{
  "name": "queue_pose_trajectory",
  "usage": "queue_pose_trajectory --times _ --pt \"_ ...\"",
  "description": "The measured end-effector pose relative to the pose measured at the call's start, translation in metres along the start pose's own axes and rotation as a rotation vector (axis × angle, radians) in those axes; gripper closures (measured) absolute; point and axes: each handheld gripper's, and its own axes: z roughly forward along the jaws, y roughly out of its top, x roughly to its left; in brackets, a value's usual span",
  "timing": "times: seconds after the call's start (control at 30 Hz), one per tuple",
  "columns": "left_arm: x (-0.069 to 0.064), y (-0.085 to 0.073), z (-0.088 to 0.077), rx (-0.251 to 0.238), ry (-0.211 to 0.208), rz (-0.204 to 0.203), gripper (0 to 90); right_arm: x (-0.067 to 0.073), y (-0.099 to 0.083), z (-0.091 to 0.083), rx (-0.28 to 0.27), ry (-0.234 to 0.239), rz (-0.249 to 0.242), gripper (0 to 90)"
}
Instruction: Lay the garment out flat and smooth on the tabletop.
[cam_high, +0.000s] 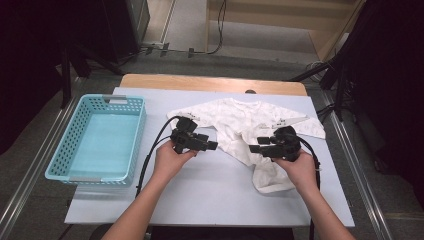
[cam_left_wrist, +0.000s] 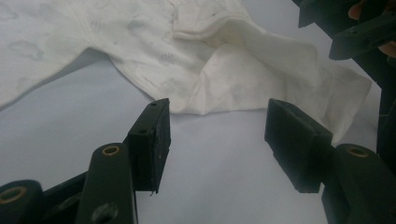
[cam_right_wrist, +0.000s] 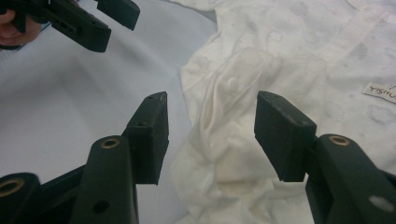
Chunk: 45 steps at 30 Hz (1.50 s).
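A white baby garment (cam_high: 240, 120) lies spread and rumpled on the pale table (cam_high: 210, 195), with one leg trailing toward the person. My left gripper (cam_high: 214, 145) hovers just left of it, pointing right. Its jaws (cam_left_wrist: 217, 119) are open with only bare table between them, and the garment's folded edge (cam_left_wrist: 224, 65) lies a little beyond the tips. My right gripper (cam_high: 252, 148) points left above the garment's lower part. It stands open (cam_right_wrist: 210, 116) over a raised fold of the cloth (cam_right_wrist: 229, 140), which the pads do not touch. The two grippers face each other.
A light blue plastic basket (cam_high: 67, 135) with nothing in it stands at the table's left. The right gripper (cam_left_wrist: 355, 32) shows at the top right of the left gripper view. In the right gripper view, the left gripper (cam_right_wrist: 84, 23) sits at the top left. A white label (cam_right_wrist: 380, 93) is on the garment.
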Motion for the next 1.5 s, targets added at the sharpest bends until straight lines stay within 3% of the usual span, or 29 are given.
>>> queue_pose_trajectory --times 0.23,0.53,0.67,0.73,0.77,0.8,1.07,1.5 --pt "0.0 0.0 0.002 0.007 0.001 0.006 41.4 0.001 0.014 0.017 0.009 -0.016 0.0 43.4" --pt "0.0 -0.001 0.002 0.009 0.002 0.004 41.4 -0.004 0.021 0.038 0.039 -0.048 0.037 45.1" --pt "0.0 -0.001 0.003 0.012 0.001 0.006 41.4 -0.006 0.021 0.044 0.072 -0.081 0.043 54.3" --pt "0.0 -0.001 0.004 0.014 0.004 0.007 41.4 -0.007 0.02 0.044 0.09 -0.093 0.049 68.5" --pt "0.0 -0.001 0.004 0.014 0.004 0.006 41.4 -0.008 0.02 0.043 0.089 -0.092 0.047 77.2" --pt "0.0 -0.001 0.004 0.014 0.003 0.007 41.4 -0.009 0.019 0.042 0.089 -0.082 0.045 79.9" --pt "-0.001 -0.001 0.005 0.015 0.005 0.013 41.4 -0.012 0.012 0.017 0.038 -0.061 0.088 80.5" --pt "-0.002 -0.002 0.005 0.02 0.015 0.017 41.6 -0.012 -0.011 -0.015 0.001 -0.092 0.109 79.1"
